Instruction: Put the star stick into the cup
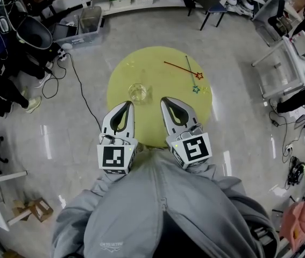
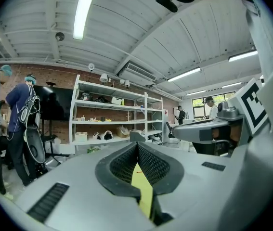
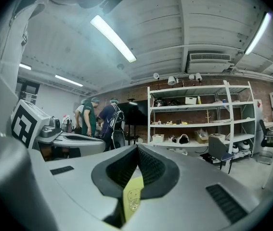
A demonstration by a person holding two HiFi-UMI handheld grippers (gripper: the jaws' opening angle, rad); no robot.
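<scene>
Fingers: my left gripper (image 1: 126, 106) and right gripper (image 1: 165, 101) are both pressed together, holding nothing.
Star stick (image 1: 180, 67): by the table's (image 1: 117, 71) far right edge, well apart from the cup (image 1: 137, 92).
Tip: I think I should open my right fingers and pinch the thin stick flat.

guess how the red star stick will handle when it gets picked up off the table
The red star stick looks long and very thin, so it is probably light and a bit whippy. Lying flat on the yellow table, it may slide or be hard to pinch.
</scene>
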